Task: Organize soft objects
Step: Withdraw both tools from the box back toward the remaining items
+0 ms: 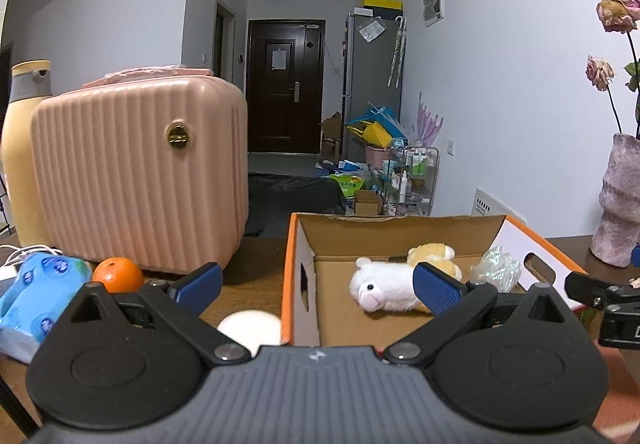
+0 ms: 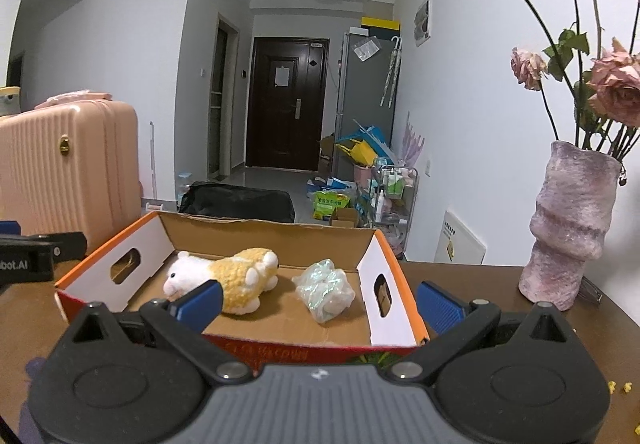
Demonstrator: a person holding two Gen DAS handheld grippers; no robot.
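While both claws are spread wide and nothing is held between them, the left gripper [image 1: 316,286] is poised over the near left wall of the cardboard box [image 1: 294,284], its right finger [image 1: 438,290] inside the box's outline and its left finger outside. The right gripper [image 2: 318,302] is held before the box's near wall [image 2: 304,352], touching nothing. On the wooden table [image 2: 472,276] a pink ribbed suitcase [image 1: 140,172] is stood left of the box, and a mauve vase [image 2: 568,228] of dried roses is stood well to its right. Inside the box a white and yellow plush animal [image 2: 224,278] is laid on its side, with a crinkled plastic-wrapped bundle [image 2: 324,290] just beside it. Outside the box, at the left, a blue patterned soft item [image 1: 40,292] is cut off by the gripper body, an orange [image 1: 117,275] is seen beside it, and a pale round object [image 1: 250,328] is blurred and partly hidden. Bare tabletop is left between suitcase and box.
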